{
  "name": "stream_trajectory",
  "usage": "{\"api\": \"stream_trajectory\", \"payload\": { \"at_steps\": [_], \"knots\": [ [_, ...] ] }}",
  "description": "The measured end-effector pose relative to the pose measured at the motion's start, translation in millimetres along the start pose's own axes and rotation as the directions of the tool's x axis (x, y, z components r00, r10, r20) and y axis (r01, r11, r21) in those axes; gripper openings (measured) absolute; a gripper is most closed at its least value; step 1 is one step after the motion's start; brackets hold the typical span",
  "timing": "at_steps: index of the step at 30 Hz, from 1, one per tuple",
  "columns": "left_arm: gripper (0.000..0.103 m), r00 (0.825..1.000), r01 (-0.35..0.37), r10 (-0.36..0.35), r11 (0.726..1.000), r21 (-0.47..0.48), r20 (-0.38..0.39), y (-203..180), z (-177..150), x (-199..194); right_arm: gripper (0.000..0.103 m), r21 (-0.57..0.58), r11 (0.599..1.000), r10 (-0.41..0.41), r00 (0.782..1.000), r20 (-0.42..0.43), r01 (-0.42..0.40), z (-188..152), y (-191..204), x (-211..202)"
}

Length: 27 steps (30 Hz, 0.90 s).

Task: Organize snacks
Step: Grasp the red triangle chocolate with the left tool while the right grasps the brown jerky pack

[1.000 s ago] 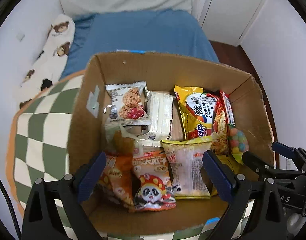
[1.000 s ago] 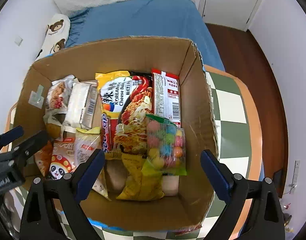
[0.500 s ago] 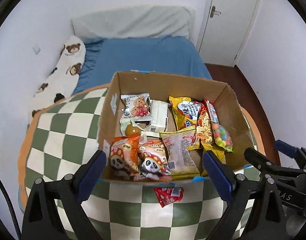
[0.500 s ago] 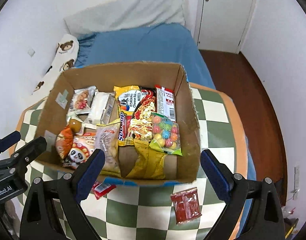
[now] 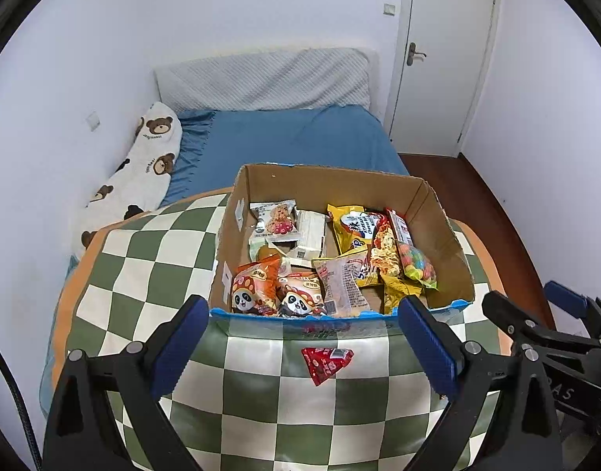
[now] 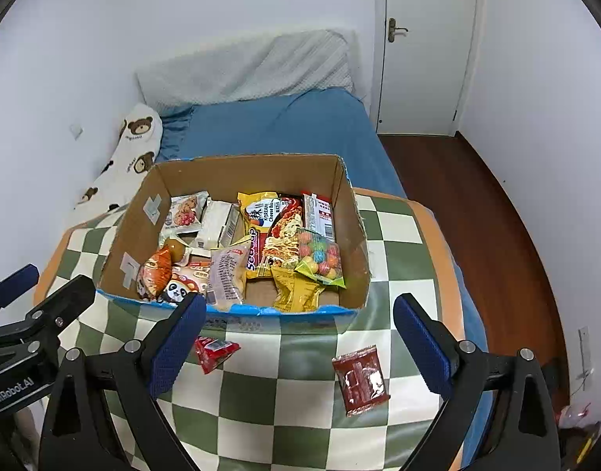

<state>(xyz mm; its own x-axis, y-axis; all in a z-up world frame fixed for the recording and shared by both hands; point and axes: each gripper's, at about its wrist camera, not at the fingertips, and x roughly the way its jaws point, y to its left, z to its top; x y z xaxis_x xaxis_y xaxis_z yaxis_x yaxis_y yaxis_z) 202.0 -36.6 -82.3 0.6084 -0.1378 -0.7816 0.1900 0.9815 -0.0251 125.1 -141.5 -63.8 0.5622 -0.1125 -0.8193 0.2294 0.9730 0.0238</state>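
Observation:
A cardboard box (image 5: 444, 231) (image 6: 349, 219) full of several snack packets stands on a green-and-white checked table (image 5: 151, 271) (image 6: 398, 235). A small red packet (image 5: 326, 363) (image 6: 214, 351) lies on the table in front of the box. A dark red sachet (image 6: 361, 378) lies to its right, in the right wrist view only. My left gripper (image 5: 304, 347) is open and empty, just short of the box's front wall. My right gripper (image 6: 296, 343) is open and empty, above the table between the two loose packets.
A bed with a blue sheet (image 5: 284, 141) (image 6: 277, 129) lies behind the table, with a bear-print pillow (image 5: 143, 172) (image 6: 127, 153) along the left wall. A white door (image 5: 438, 55) (image 6: 422, 47) and wooden floor (image 6: 469, 200) are to the right.
Both grippers have pulled back and up from over the box. The box looks smaller, and the table front with the two loose packets has come into view.

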Motion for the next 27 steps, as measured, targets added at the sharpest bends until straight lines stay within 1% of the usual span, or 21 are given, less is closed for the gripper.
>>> {"api": "stream_trajectory", "payload": {
  "at_steps": [2, 3, 7, 9, 10, 11, 12, 13, 15, 17, 18, 20, 21, 23, 25, 26, 27],
  "knots": [
    [0.099, 1.000, -0.009, 0.009, 1.000, -0.005, -0.006, -1.0, -7.8, 5.0, 0.098, 0.018, 1.000, 0.014, 1.000, -0.006, -0.013, -7.0, -3.7, -2.0],
    [0.099, 1.000, -0.014, 0.014, 1.000, -0.003, -0.021, -2.0, -12.0, 11.0, 0.098, 0.025, 0.999, 0.024, 1.000, -0.020, -0.024, -10.3, -6.0, -0.5],
    [0.099, 0.992, -0.019, 0.018, 1.000, -0.008, -0.126, -3.7, -36.6, 44.2, 0.098, 0.096, 0.994, 0.056, 0.991, -0.119, -0.045, -33.9, -30.7, 28.4],
    [0.099, 0.984, -0.025, 0.021, 1.000, -0.017, -0.175, -2.6, -51.0, 62.5, 0.098, 0.123, 0.992, 0.058, 0.978, -0.201, -0.034, -49.8, -47.6, 56.6],
    [0.099, 0.981, -0.029, 0.025, 0.999, -0.017, -0.191, -2.6, -57.7, 70.3, 0.098, 0.129, 0.992, 0.045, 0.967, -0.249, -0.013, -57.7, -55.2, 72.3],
    [0.099, 0.975, -0.035, 0.031, 0.999, -0.016, -0.219, -2.1, -65.9, 82.1, 0.098, 0.138, 0.990, 0.041, 0.952, -0.303, 0.002, -69.8, -66.5, 93.9],
    [0.099, 0.971, -0.043, 0.038, 0.999, -0.014, -0.237, -1.8, -71.4, 90.5, 0.098, 0.138, 0.990, 0.037, 0.944, -0.327, 0.009, -76.8, -72.3, 105.1],
    [0.099, 0.967, -0.045, 0.040, 0.999, -0.013, -0.251, -2.1, -76.7, 96.7, 0.098, 0.124, 0.992, 0.017, 0.932, -0.363, 0.030, -86.7, -79.4, 123.7],
    [0.099, 0.959, -0.057, 0.051, 0.998, -0.014, -0.278, -1.2, -86.2, 113.0, 0.098, 0.109, 0.993, -0.001, 0.918, -0.396, 0.048, -100.0, -88.2, 147.3],
    [0.099, 0.954, -0.067, 0.066, 0.998, 0.006, -0.293, -3.0, -93.1, 128.6, 0.098, 0.094, 0.994, -0.006, 0.905, -0.426, 0.051, -111.3, -94.5, 173.3],
    [0.099, 0.952, -0.070, 0.075, 0.997, 0.026, -0.297, -5.2, -95.0, 135.2, 0.096, 0.093, 0.995, -0.003, 0.901, -0.434, 0.048, -115.6, -96.3, 181.8],
    [0.099, 0.948, -0.059, 0.080, 0.995, 0.078, -0.308, -12.1, -98.4, 150.4, 0.081, 0.084, 0.996, 0.002, 0.895, -0.445, 0.040, -122.4, -96.4, 195.4],
    [0.099, 0.944, -0.048, 0.077, 0.994, 0.098, -0.322, -15.4, -99.8, 156.9, 0.066, 0.076, 0.996, -0.003, 0.897, -0.442, 0.041, -124.8, -95.3, 198.6],
    [0.099, 0.934, 0.002, 0.038, 0.994, 0.111, -0.356, -22.3, -100.9, 168.7, 0.065, 0.060, 0.997, -0.010, 0.903, -0.430, 0.039, -128.5, -91.5, 201.0],
    [0.099, 0.923, 0.027, 0.023, 0.992, 0.123, -0.384, -29.4, -100.8, 179.0, 0.063, 0.050, 0.998, -0.003, 0.910, -0.415, 0.026, -132.0, -87.3, 198.9],
    [0.099, 0.911, 0.056, 0.000, 0.990, 0.126, -0.411, -35.0, -100.9, 187.8, 0.063, 0.047, 0.999, 0.007, 0.911, -0.412, 0.013, -133.8, -84.0, 196.6],
    [0.099, 0.905, 0.067, -0.007, 0.990, 0.127, -0.426, -38.3, -100.7, 192.9, 0.063, 0.045, 0.999, 0.013, 0.910, -0.414, 0.006, -135.6, -82.2, 196.1]
  ]
}}
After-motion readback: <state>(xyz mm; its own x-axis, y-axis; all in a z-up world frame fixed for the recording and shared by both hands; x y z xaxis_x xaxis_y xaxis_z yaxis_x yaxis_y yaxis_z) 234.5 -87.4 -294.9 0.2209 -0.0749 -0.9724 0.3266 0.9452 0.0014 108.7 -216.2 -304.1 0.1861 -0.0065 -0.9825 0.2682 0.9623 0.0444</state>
